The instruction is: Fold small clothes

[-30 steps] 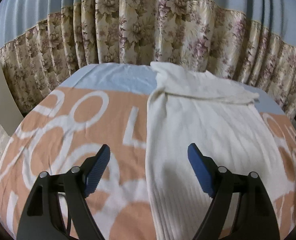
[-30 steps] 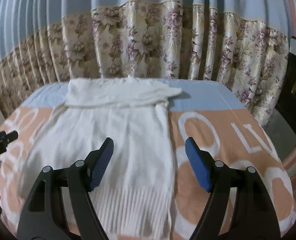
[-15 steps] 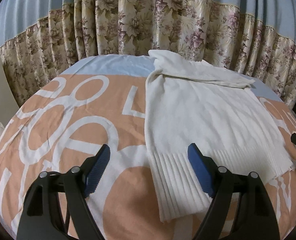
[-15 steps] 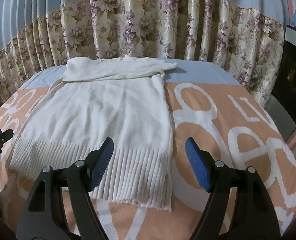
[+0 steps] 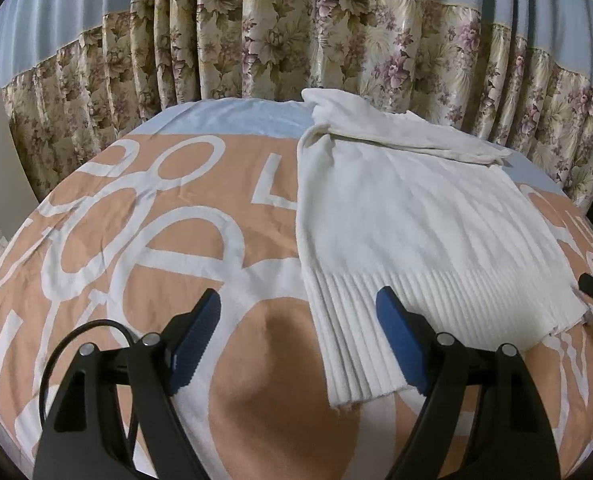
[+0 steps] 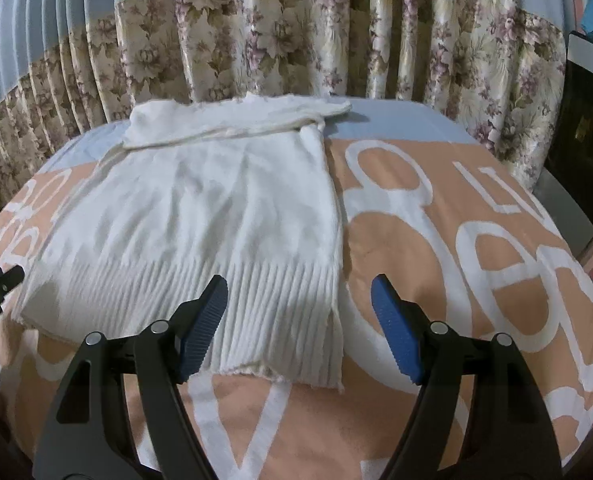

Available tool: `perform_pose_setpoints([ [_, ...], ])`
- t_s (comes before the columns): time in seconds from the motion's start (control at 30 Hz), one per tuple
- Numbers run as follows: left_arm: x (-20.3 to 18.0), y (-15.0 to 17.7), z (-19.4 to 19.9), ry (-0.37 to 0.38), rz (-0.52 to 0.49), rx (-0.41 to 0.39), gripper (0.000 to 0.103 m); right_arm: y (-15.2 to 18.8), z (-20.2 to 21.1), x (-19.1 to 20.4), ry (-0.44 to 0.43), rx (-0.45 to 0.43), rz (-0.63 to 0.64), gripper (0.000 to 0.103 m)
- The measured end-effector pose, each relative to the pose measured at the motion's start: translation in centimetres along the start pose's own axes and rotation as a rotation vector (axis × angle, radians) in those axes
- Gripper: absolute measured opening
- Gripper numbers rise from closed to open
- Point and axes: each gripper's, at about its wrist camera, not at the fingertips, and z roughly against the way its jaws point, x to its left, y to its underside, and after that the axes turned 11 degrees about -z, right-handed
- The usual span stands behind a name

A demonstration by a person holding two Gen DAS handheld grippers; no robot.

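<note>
Floral curtains (image 5: 336,52) w/ a pale blue top band hang behind a bed whose cover (image 5: 144,240) is peach w/ big white lettering and a light blue strip along the far edge. A cream knit sweater (image 5: 408,220) lies flat on the cover, neck end toward the far edge, ribbed hem (image 6: 256,304) toward the near edge; its sleeves are folded across the top, forming a band by the blue strip. In the left wrist view the sweater sits right of centre; in the right wrist view it sits left of centre.

Left gripper (image 5: 298,334) hangs above the hem's left corner, jaws wide apart, nothing between the blue pads; the right pad overlaps the ribbing in view, but contact can't be told. Right gripper (image 6: 298,322) hangs above the hem's right corner, jaws also spread, holding nothing; the corner of the hem shows in the gap between its pads. Each gripper's tip peeks into the other's view at the frame edge, beside the hem's outer corners. A dark appliance (image 6: 584,128) stands at far right past the bed's right edge.
</note>
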Motion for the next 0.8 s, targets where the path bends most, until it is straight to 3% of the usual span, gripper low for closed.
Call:
perform_pose_setpoints([
  [0.3, 0.0, 0.3, -0.4, 0.006, -0.004, 0.007, 0.081, 0.8, -2.2, -1.1, 0.01, 0.107, -0.044, 0.074],
  [0.4, 0.0, 0.3, -0.4, 0.009, 0.0, 0.009, 0.081, 0.9, -2.9, -1.2, -0.016, 0.146, -0.059, 0.067],
  [0.5, 0.0, 0.3, -0.5, 0.012, 0.002, 0.013, 0.081, 1.0, -2.8, -0.7, -0.06, 0.149, -0.028, 0.041],
  [0.57, -0.1, 0.3, -0.5, 0.014, -0.002, 0.015, 0.081, 1.2, -2.5, -0.2, -0.082, 0.149, -0.006, 0.016],
  [0.8, -0.3, 0.2, -0.9, 0.048, 0.0, 0.05, 0.081, 1.2, -2.5, 0.1, -0.089, 0.141, -0.005, 0.011],
])
